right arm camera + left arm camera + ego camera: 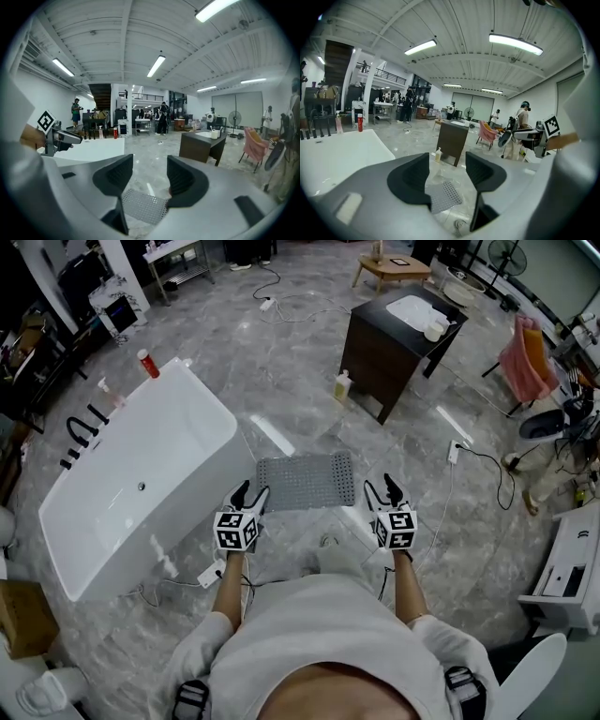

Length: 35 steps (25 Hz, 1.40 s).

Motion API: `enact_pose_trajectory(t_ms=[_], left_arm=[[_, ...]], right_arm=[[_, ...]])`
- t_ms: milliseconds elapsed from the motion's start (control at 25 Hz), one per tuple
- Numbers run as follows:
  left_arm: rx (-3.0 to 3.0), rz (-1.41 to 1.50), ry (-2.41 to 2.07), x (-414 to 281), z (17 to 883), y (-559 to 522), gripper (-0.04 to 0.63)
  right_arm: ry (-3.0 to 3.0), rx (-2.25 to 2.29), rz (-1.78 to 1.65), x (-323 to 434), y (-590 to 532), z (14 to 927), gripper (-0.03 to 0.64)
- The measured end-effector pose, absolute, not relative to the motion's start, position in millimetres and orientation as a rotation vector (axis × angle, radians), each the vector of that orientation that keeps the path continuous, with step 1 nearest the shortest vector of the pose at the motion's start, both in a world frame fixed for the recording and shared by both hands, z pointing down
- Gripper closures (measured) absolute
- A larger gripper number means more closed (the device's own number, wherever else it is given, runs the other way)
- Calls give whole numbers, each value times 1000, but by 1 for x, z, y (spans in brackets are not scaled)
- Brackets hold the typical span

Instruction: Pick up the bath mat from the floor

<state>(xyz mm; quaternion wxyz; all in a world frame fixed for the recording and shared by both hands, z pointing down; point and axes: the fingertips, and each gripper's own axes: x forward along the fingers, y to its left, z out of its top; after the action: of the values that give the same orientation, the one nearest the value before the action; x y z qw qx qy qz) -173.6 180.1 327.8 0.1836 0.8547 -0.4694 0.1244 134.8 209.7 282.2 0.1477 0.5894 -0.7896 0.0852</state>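
Your left tool (251,493) and right tool (387,487) are both open and empty, one over each near corner of the bath mat (307,480), ready to grab it.

Room inventory, large open hall:
- Floor (300,381): grey marble-pattern tile, glossy, with loose cables (281,298).
- Freestanding bathtub (169,446): white, with a black faucet (82,432) and a red bottle (148,364) at its far rim.
- Vanity cabinet (375,362): dark wood, with a white basin (412,310) on top and a pale bottle (342,385) on the floor just beside it.
- Low wooden table (389,268): beyond the cabinet.
- Pink cloth (525,362): draped at the right.
- Ceiling (454,28): white, ribbed, with lit tube lights (515,43).
- Mezzanine railing (389,75): at the far wall.
- Standing fan (234,117).
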Motion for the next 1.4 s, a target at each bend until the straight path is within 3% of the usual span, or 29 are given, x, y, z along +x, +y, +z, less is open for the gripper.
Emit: enact_pose_trajectory(t_ms=[1400], left_arm=[[2315, 404, -1395, -97, 330, -15, 344]], right_arm=[[-2317, 1658, 343, 223, -8, 307, 382]])
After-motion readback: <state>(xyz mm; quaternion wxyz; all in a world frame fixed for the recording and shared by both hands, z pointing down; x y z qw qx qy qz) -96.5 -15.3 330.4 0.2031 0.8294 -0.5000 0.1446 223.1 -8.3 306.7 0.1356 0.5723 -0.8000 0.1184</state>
